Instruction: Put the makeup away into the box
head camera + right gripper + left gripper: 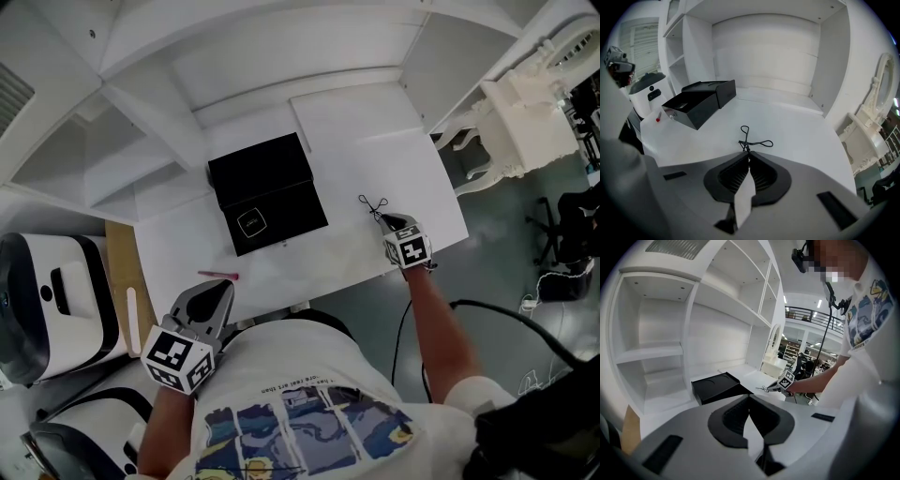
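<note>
On the white table (375,141), near its right front edge, the right gripper (382,221) points steeply down with its jaws clenched on one end of a thin black eyelash curler (749,139). The curler's wire loops lie on the table top just beyond the jaw tips. It is well apart from the open black box (267,192), which sits to its left near the middle of the table, in front of the white shelf unit (141,141). The box shows two black halves; what lies inside them cannot be made out. The left gripper (749,398) is held at the table's near left edge, aimed toward the box, its jaws closed together with nothing between them. A small pink stick (217,276) lies on the table just ahead of those jaws, between them and the box. A rounded white machine (56,291) stands off the table's left side and an ornate white chair (525,122) off its right.
</note>
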Motion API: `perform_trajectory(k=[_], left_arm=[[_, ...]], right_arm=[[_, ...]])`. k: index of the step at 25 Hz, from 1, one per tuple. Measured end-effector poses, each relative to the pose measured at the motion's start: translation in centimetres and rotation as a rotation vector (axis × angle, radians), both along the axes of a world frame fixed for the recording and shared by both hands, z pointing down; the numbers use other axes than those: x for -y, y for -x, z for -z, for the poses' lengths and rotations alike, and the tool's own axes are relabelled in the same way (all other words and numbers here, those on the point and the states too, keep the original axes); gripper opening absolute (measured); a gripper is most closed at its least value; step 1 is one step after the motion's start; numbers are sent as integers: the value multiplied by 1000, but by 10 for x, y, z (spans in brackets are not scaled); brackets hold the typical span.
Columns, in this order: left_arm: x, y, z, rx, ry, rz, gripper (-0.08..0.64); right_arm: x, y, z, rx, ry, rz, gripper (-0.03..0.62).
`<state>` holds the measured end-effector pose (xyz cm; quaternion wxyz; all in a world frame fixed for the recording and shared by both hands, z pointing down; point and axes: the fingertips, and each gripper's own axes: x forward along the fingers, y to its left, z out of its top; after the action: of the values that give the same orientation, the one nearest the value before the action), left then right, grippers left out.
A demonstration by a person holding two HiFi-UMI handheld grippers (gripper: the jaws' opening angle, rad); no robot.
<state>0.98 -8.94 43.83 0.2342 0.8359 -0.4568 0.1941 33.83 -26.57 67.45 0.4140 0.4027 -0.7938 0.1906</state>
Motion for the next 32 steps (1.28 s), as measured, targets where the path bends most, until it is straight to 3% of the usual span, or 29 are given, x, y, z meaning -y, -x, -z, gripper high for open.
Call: perform_trajectory(k=[14, 32], left_arm=[[-13, 16, 7, -46, -25, -20, 14], [-54, 82, 11, -78, -44, 39, 14]], right_arm=[[-16, 15, 48, 6, -34, -20, 32], [-36, 127, 105, 34, -60, 109, 32]])
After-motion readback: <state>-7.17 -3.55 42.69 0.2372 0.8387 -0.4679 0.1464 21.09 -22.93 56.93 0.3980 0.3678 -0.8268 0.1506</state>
